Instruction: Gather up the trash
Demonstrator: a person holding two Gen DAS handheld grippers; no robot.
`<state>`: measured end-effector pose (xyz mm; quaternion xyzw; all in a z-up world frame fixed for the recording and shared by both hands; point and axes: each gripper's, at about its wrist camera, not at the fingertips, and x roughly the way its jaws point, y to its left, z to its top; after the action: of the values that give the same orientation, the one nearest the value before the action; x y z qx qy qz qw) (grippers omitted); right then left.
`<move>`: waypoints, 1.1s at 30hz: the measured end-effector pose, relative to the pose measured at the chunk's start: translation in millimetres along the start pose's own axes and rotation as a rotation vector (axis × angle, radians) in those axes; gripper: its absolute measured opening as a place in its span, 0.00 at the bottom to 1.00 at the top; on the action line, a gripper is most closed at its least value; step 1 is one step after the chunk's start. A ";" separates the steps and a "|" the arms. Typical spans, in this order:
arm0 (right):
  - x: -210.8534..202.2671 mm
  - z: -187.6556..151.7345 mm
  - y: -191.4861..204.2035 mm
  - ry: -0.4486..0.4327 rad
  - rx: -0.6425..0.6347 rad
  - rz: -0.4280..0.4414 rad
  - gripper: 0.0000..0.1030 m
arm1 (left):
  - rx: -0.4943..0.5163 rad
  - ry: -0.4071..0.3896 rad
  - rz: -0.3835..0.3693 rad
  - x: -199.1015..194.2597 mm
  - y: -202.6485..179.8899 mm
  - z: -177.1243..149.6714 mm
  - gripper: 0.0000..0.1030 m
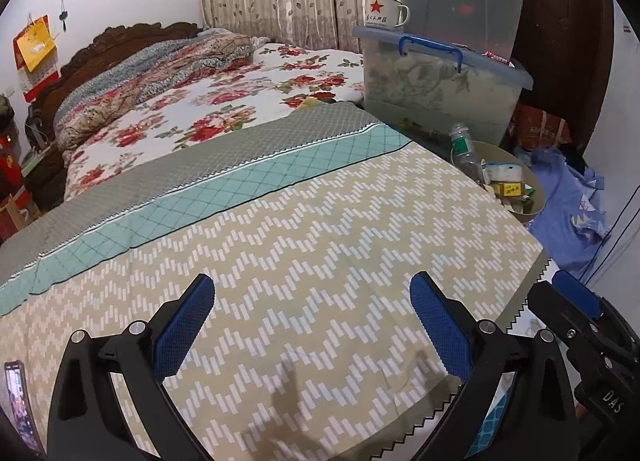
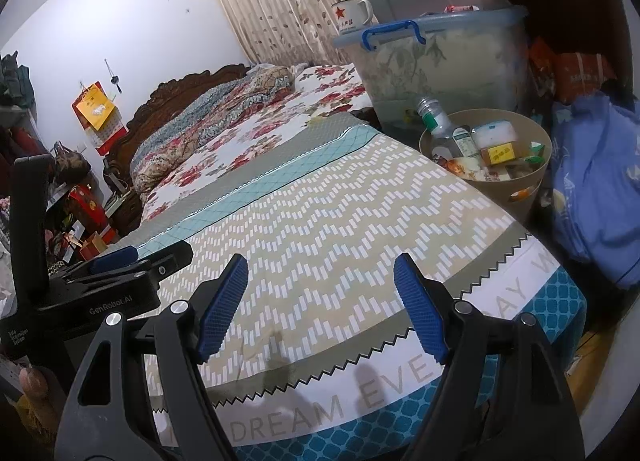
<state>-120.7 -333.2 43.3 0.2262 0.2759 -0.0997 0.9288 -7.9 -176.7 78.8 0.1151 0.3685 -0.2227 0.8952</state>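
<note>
A beige waste bin (image 2: 516,181) stands on the floor beyond the far right corner of the bed. It holds a clear bottle (image 2: 438,123), small boxes (image 2: 498,153) and wrappers. It also shows in the left wrist view (image 1: 536,197), with the bottle (image 1: 464,153) sticking up. My left gripper (image 1: 312,325) is open and empty above the zigzag bedspread (image 1: 300,229). My right gripper (image 2: 320,305) is open and empty above the bedspread's near edge (image 2: 332,245). The left gripper shows at the left of the right wrist view (image 2: 120,261).
Two stacked clear storage boxes (image 1: 444,73) with blue lids stand behind the bin, an enamel mug (image 1: 384,13) on the lower lid. A blue cloth heap (image 2: 596,189) lies right of the bin. A phone (image 1: 18,405) lies at the bed's left. Floral bedding (image 1: 224,101) and curtains are behind.
</note>
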 end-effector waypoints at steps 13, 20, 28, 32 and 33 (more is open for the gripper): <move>0.6 -0.4 0.0 0.002 0.002 0.001 0.74 | 0.010 -0.003 0.005 -1.8 -3.7 -0.5 0.92; 0.4 -0.8 0.1 0.001 -0.002 0.001 0.74 | 0.018 -0.016 0.010 -6.9 -7.6 -1.2 0.92; -2.4 -0.8 -2.4 -0.002 0.004 0.000 0.74 | 0.034 -0.005 0.038 -8.1 -10.2 -2.8 0.92; -2.2 -0.7 -2.4 -0.001 0.003 0.001 0.74 | 0.043 0.011 0.059 -5.6 -10.6 -3.3 0.92; -2.2 -0.7 -2.4 -0.001 0.004 0.001 0.74 | 0.044 0.013 0.064 -5.2 -10.9 -3.6 0.92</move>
<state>-123.6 -334.8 43.1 0.2280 0.2750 -0.1001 0.9286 -18.6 -183.2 79.6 0.1481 0.3653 -0.2011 0.8967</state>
